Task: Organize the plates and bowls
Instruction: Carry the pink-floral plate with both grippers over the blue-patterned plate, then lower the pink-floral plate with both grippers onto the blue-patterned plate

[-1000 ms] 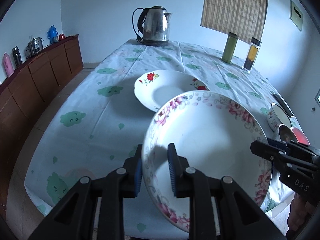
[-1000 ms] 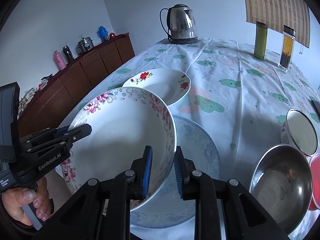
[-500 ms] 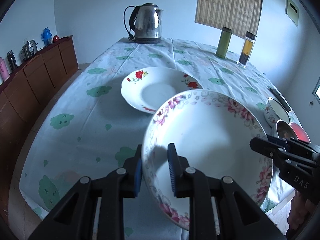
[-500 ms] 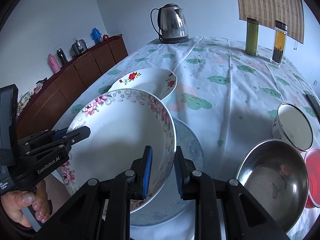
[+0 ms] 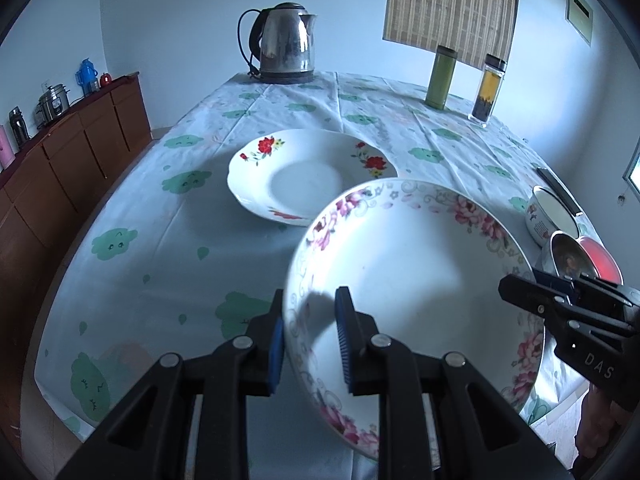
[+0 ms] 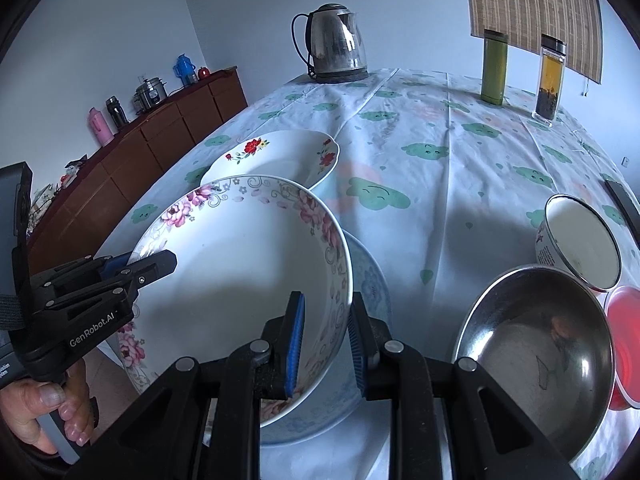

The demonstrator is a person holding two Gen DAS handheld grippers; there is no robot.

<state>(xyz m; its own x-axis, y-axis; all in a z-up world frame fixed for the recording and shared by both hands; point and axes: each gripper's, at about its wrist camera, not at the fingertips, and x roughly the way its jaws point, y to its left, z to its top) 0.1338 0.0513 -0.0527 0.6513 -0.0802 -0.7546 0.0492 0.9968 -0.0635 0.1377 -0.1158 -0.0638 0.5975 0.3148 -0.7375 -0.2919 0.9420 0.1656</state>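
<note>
While both claws (image 5: 310, 338) (image 6: 326, 346) pinch the pink-flowered bowl (image 5: 416, 264), only the right view shows the blue plate (image 6: 370, 284) beneath.

Glossy glazed floral bowl (image 6: 240, 276); shiny steel bowl (image 6: 536, 356); polished metal kettle (image 5: 286, 44); cloth tablecloth (image 5: 160, 240); wooden sideboard (image 5: 60, 168).

Three plates were in view: one pink-flowered deep plate (image 6: 240, 264), one red-flowered plate (image 5: 308, 176) and one blue-patterned plate (image 6: 370, 280). There were three bowls: one steel bowl (image 6: 536, 356), one white enamel bowl (image 6: 580, 240) and one red bowl (image 6: 624, 332). One electric kettle (image 5: 286, 44), one green flask (image 5: 440, 78) and one glass jar (image 5: 488, 90) stood on the one table (image 5: 160, 240).
</note>
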